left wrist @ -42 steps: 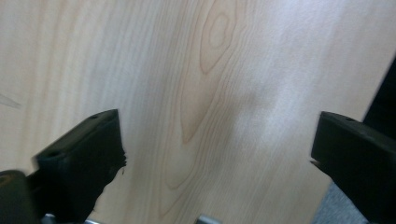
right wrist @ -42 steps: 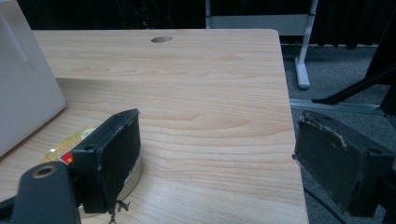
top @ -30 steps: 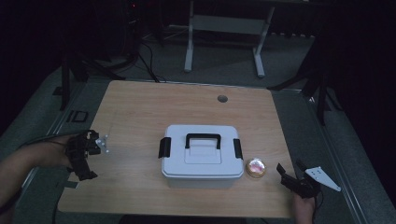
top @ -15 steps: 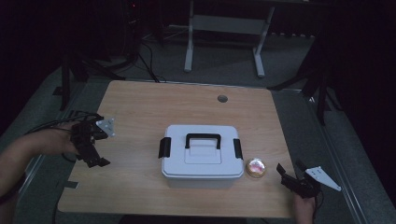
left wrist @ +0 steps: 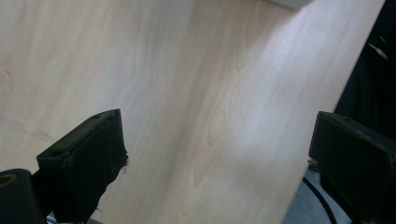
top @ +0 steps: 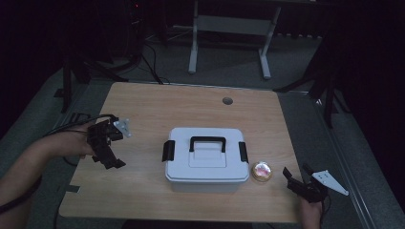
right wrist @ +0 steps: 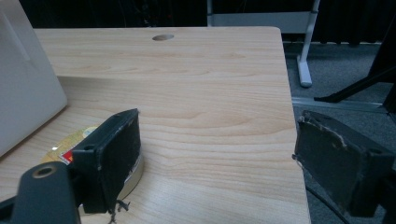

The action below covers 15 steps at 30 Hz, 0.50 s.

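Both my grippers hang spread apart over the wooden table, holding nothing.

My left gripper (top: 109,148) hovers above the table's (top: 153,107) left part, jaws wide apart with bare wood between them in the left gripper view (left wrist: 212,154). In the middle sits a white box (top: 206,160) with a black handle (top: 207,142) and black side latches, lid on. Just right of it lies a small round tin (top: 261,171). My right gripper (top: 297,182) is at the near right corner, released; its left jaw stands close before the tin (right wrist: 74,140).
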Tool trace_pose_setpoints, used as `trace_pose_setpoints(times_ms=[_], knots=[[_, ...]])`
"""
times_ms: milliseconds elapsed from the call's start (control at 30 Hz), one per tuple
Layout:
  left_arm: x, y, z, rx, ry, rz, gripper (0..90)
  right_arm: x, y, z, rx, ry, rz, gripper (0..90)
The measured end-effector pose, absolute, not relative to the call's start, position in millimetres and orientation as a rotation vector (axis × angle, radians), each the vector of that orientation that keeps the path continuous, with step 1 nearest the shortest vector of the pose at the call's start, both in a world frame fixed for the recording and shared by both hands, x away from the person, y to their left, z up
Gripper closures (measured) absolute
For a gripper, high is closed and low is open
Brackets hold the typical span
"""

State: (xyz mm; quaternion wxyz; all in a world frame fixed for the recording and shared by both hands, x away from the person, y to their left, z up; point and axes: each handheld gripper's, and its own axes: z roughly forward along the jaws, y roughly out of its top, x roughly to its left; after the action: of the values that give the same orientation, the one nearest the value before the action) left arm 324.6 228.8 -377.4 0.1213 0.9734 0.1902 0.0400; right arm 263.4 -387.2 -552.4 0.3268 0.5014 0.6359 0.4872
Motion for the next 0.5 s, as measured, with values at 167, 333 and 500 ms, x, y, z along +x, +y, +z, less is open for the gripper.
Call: trace_pose_setpoints(times_ms=[167, 333, 500], knots=[[330, 217, -373, 2.847, 0.538, 0.036, 4.4, 264, -386, -552, 1.324, 1.659, 1.254, 14.0], [333, 200, -371, 2.866, 0.507, -0.002, 4.5, 263, -385, -552, 1.311, 1.673, 1.252, 13.8], [336, 182, -367, 2.872, 0.467, -0.026, 5.2, 267, -383, -552, 1.314, 1.722, 1.228, 13.8]])
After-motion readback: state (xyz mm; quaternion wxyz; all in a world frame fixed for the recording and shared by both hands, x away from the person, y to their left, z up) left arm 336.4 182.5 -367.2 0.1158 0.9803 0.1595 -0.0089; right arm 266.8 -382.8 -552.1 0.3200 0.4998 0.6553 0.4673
